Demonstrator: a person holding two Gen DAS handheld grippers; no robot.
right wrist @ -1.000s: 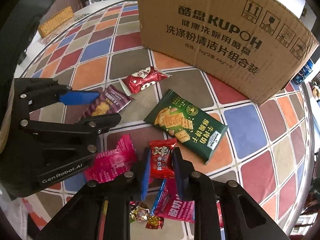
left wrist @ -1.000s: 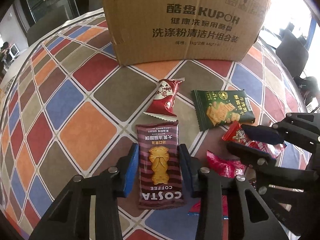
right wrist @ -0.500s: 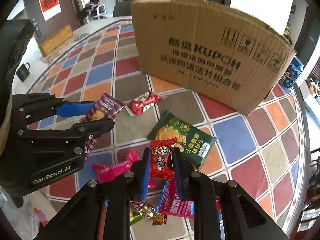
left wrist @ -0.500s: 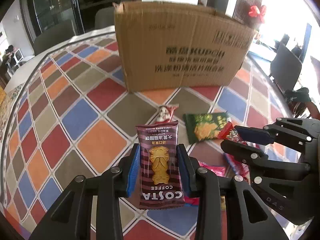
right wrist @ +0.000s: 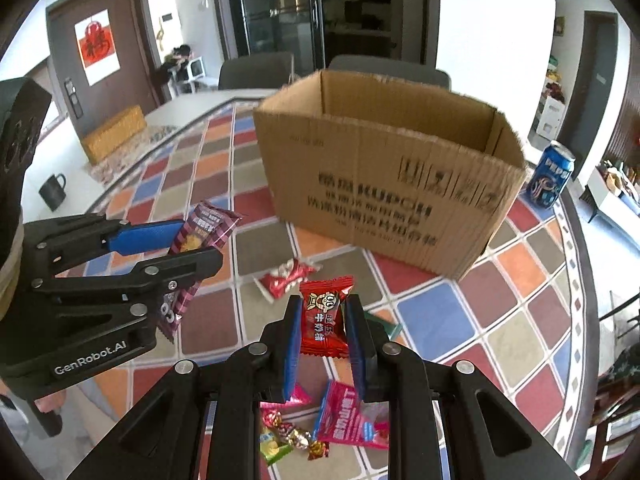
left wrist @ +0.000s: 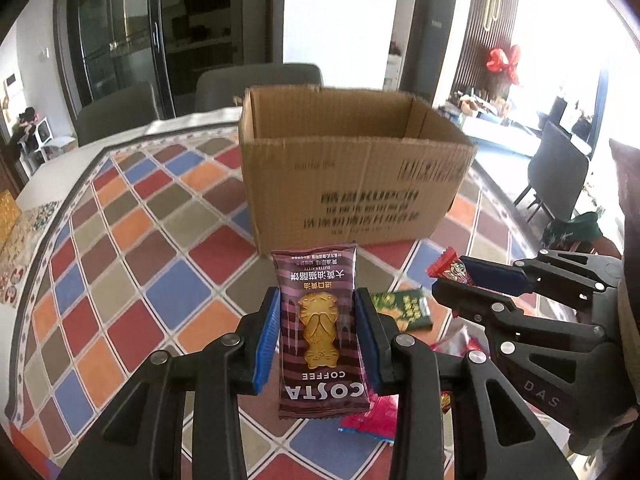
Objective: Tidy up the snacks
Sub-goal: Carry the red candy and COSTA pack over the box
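Note:
My left gripper (left wrist: 316, 320) is shut on a maroon Costa Coffee biscuit packet (left wrist: 318, 336) and holds it in the air, short of the open cardboard box (left wrist: 352, 176). My right gripper (right wrist: 322, 320) is shut on a small red candy packet (right wrist: 324, 320), also lifted. The left gripper and its packet (right wrist: 200, 236) show at the left of the right wrist view. The right gripper with the red packet (left wrist: 450, 270) shows at the right of the left wrist view. The box (right wrist: 384, 172) stands open-topped on the checkered tablecloth (left wrist: 132, 272).
On the table lie a green cracker packet (left wrist: 404, 308), a red packet (right wrist: 286, 276), pink packets (right wrist: 348, 416) and small wrapped candies (right wrist: 288, 436). A blue can (right wrist: 550, 176) stands right of the box. A dark mug (right wrist: 52, 192) sits at the far left. Chairs stand behind the table.
Both grippers have risen from the table with their packets, and the views have tilted up. The open top of the box is now visible.

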